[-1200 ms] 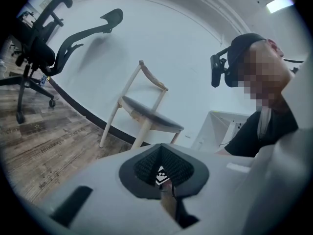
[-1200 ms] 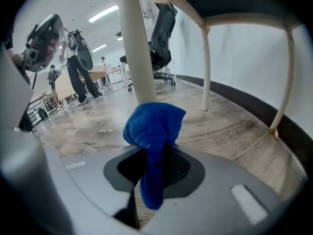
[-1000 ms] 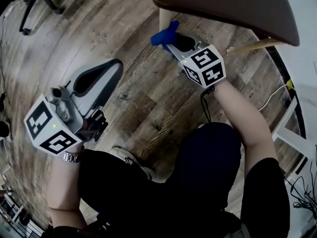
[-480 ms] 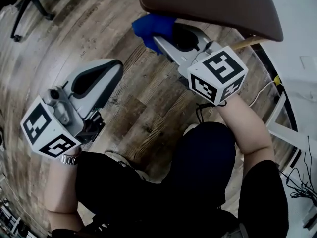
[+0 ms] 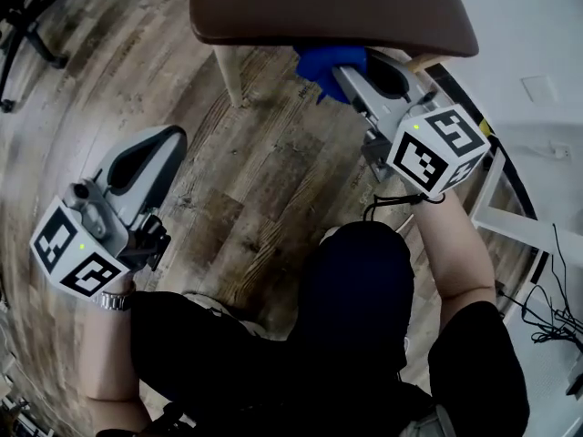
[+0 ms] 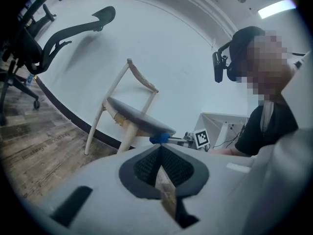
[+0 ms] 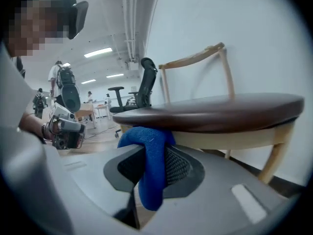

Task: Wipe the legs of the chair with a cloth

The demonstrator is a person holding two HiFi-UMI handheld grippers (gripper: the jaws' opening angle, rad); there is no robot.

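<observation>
Your right gripper clamps the blue fabric cloth; pale upright wooden chair leg at nine o'clock. Left gripper jaws closed, empty.

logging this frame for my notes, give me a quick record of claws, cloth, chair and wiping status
left claw: shut, empty, held away from the chair
right claw: shut on the blue cloth
cloth position: bunched just under the front edge of the chair seat
chair leg: pale wood, nothing touching it
floor: wood planks
wiping status: no cloth contact with a leg visible
</observation>
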